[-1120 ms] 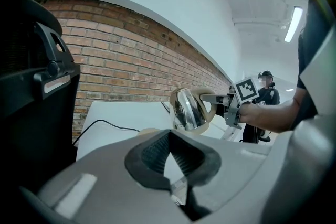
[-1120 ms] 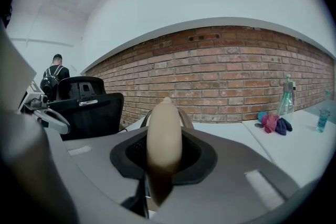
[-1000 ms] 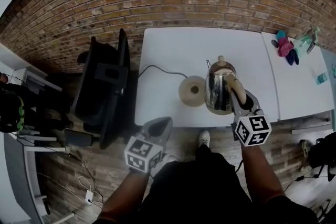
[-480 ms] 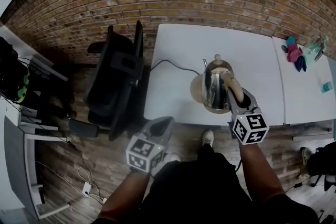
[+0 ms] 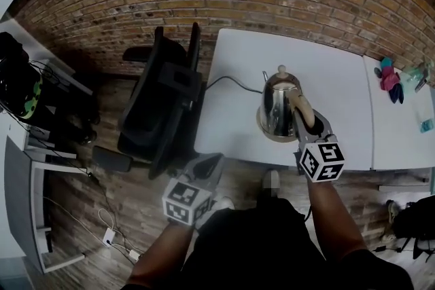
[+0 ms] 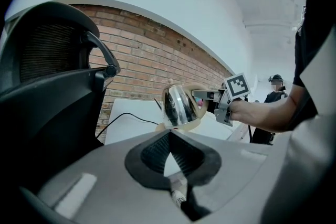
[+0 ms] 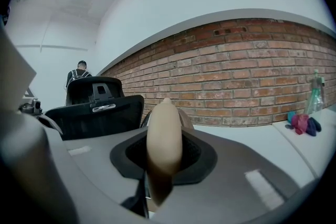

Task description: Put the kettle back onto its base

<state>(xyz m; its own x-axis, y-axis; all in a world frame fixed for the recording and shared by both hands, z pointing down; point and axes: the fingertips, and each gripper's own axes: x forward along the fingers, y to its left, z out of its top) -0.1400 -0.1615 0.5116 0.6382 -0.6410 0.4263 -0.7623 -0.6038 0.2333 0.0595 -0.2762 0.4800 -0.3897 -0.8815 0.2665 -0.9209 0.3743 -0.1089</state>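
A shiny steel kettle (image 5: 277, 105) with a beige handle (image 5: 304, 112) stands over its beige round base (image 5: 266, 133) on the white table (image 5: 333, 71); only the base's rim shows beneath it, and I cannot tell whether it is fully seated. My right gripper (image 5: 304, 123) is shut on the handle (image 7: 164, 139), which fills the space between its jaws. My left gripper (image 5: 209, 165) hangs off the table's near edge, shut and empty. The left gripper view shows the kettle (image 6: 178, 106) ahead, with the right gripper (image 6: 209, 96) on it.
A black cord (image 5: 228, 81) runs from the base to the table's left edge. A black office chair (image 5: 163, 102) stands just left of the table. A second white table (image 5: 401, 132) at the right carries small coloured items (image 5: 391, 81). A person (image 7: 79, 75) stands far off.
My right gripper has carried the kettle leftward from beside the base to directly over it, so the base is now mostly hidden. The left gripper has stayed put.
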